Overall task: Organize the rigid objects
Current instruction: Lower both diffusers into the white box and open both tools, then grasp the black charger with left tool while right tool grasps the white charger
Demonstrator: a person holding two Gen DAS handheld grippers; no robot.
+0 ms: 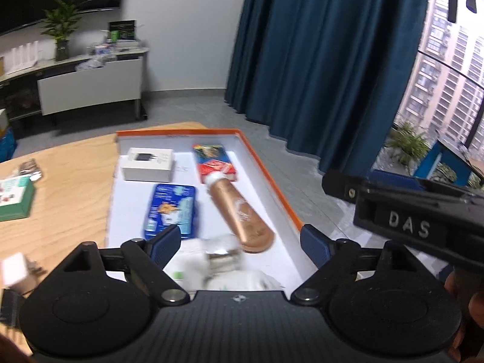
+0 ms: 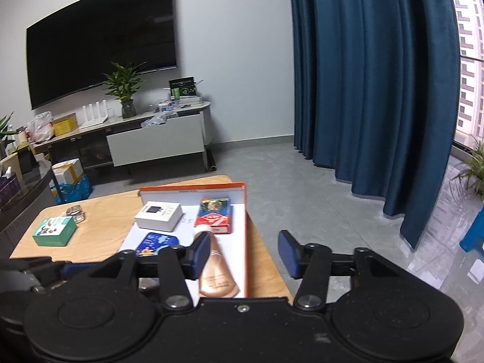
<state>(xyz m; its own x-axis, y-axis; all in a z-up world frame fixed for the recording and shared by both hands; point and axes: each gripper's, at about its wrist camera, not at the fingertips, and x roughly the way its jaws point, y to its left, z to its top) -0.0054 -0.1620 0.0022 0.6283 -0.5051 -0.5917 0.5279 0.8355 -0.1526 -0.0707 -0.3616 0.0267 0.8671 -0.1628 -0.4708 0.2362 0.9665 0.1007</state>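
A shallow white tray with an orange rim lies on the wooden table. It holds a white box, a red and blue carton, a blue tin, a copper tube and blurred white and metallic items at the near end. My left gripper is open and empty above the tray's near end. My right gripper is open and empty above the tray's right rim.
A green box and a small clear item sit on the table's left part. A white block lies at the near left. The table's right edge drops to the grey floor. A blue curtain hangs beyond.
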